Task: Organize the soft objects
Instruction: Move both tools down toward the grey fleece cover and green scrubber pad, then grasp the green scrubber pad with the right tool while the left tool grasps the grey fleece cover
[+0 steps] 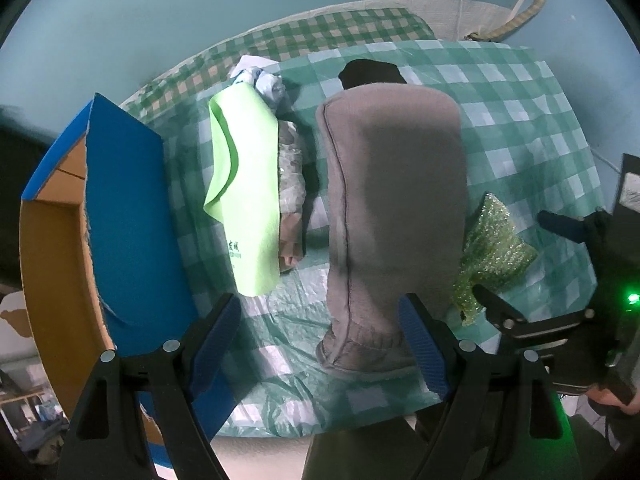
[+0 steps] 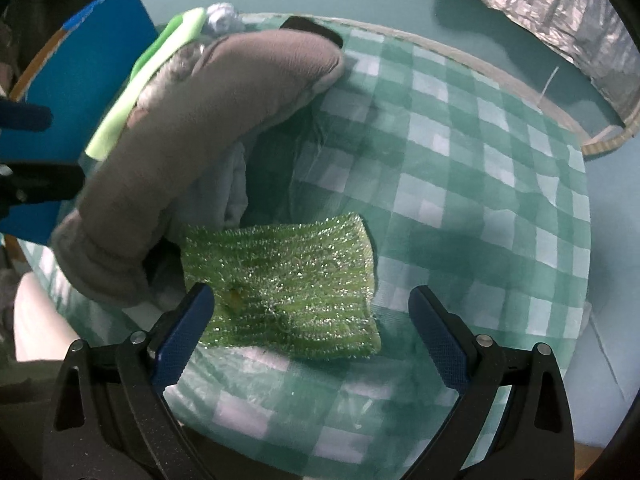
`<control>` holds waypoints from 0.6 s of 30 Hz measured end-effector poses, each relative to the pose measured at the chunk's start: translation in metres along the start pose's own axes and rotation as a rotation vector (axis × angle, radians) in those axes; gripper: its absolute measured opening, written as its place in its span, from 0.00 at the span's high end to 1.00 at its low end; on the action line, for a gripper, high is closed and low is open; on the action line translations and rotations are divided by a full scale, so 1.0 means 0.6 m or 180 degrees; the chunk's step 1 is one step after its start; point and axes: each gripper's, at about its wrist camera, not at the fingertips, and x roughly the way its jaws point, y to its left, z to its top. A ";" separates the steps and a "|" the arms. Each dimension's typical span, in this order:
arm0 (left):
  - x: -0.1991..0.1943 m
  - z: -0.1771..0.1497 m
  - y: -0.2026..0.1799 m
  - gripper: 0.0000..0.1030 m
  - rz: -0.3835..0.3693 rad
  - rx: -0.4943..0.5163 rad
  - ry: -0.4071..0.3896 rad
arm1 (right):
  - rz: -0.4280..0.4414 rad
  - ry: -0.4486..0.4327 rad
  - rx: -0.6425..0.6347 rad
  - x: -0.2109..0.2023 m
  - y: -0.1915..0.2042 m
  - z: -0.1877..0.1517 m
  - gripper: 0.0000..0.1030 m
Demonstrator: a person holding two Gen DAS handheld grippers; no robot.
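Observation:
A long grey plush cushion (image 1: 394,216) lies on the green checked tablecloth (image 1: 532,128); it also shows in the right wrist view (image 2: 188,144). My left gripper (image 1: 320,340) is open, its jaws wide, with the cushion's near end against the right finger. A glittery green scouring pad (image 2: 288,284) lies just in front of my right gripper (image 2: 310,340), which is open and empty; the pad also shows in the left wrist view (image 1: 492,256). A light green cloth (image 1: 246,196) drapes over a wrapped bundle (image 1: 292,184). A pale blue soft item (image 1: 268,82) lies beyond it.
A blue and brown cardboard box (image 1: 120,216) stands open at the table's left edge, also in the right wrist view (image 2: 80,92). A black object (image 1: 370,72) lies behind the cushion. A green checked pillow (image 1: 320,36) sits at the back. The right gripper's body (image 1: 580,308) is at the right.

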 end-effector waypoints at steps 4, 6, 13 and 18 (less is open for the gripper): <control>-0.003 0.005 -0.006 0.20 -0.0045 0.0007 -0.0024 | 0.0038 0.0039 -0.0048 0.012 0.002 -0.004 0.11; -0.004 0.007 -0.011 0.20 -0.0054 0.0024 -0.0030 | 0.0053 0.0059 -0.0064 0.016 0.001 -0.001 0.12; -0.001 0.016 -0.028 0.20 -0.0090 0.0056 -0.0022 | 0.0117 0.0125 -0.0116 0.026 0.004 0.000 0.30; 0.009 0.021 -0.041 0.20 -0.0086 0.0058 0.0019 | 0.0102 0.0108 -0.0035 0.012 -0.015 0.005 0.71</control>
